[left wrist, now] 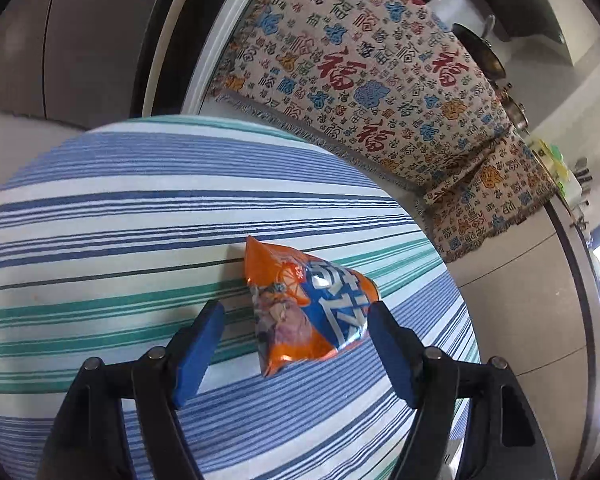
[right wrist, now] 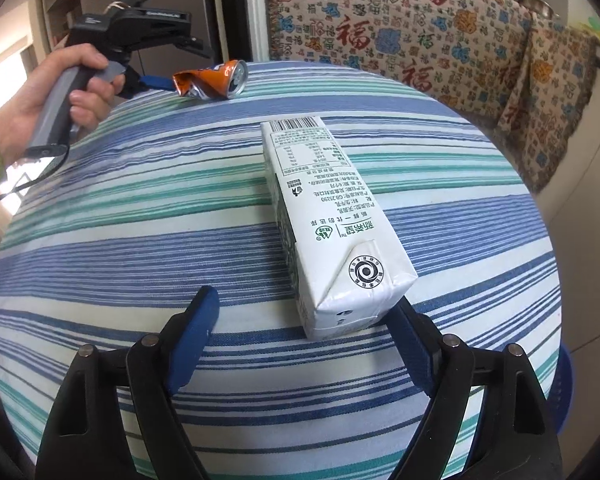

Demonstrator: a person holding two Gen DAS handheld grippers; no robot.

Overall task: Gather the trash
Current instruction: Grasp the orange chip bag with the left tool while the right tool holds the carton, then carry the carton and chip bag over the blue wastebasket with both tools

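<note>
A round table with a blue, green and white striped cloth (right wrist: 140,264) held two bits of trash. One was a squashed orange and blue metal drink can (left wrist: 308,304). It lay on its side near the far edge of the table, because it was flat and bent and could not stand.

The left gripper (left wrist: 296,320) pointed down at the can with its blue pads wide apart. The can lay between them, close to one pad, but nothing squeezed it. The pads looked spread like that so the can could fit between them.

The other bit was a white paper milk carton with green writing (right wrist: 332,232). It lay on its long side in the middle of the table, well apart from the can. The right gripper (right wrist: 304,320) was wide too. The carton's near end sat between its pads, right beside one of them. I could not tell if that pad touched it.

A hand (right wrist: 56,92) held the left tool by its grey handle. Behind the table hung a patterned cloth with red and blue signs (right wrist: 400,32).
</note>
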